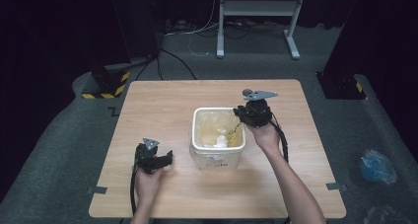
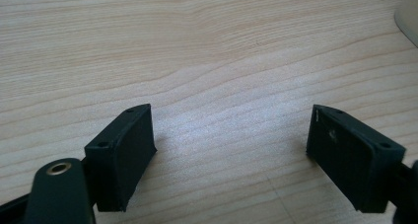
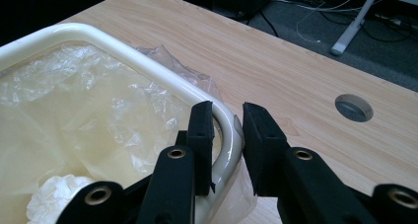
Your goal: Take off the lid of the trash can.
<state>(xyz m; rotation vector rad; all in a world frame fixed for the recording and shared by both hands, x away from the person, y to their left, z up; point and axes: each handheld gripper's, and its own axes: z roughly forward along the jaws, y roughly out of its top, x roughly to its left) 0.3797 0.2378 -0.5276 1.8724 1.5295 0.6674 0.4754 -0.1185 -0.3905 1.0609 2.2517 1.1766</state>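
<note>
I have the cream bin [image 1: 217,152] sitting near the middle of the worktop [image 1: 162,98], a little toward the near edge. A clear plastic liner [image 3: 84,115] lies crumpled inside it, and a white wad of paper [image 3: 59,194] rests at the bottom.

My right hand-held gripper [image 1: 245,116] is at the bin's far right corner. In the right gripper view its jaws straddle the rounded rim [image 3: 148,68]: one jaw is inside the bin, against the liner, and the other is outside. The inner pad looks to be against the rim, while a narrow gap shows between the rim and the outer pad, so I read it as nearly closed around the rim but not yet clamped. A fold of the liner spills over the rim just beyond the jaws.

My left hand-held gripper [image 1: 162,160] is on the near left of the worktop, just left of the bin and apart from it. Its jaws stand wide open with only bare wood between them; the bin's edge [image 2: 408,17] is visible at the far right of the left gripper view.
</note>
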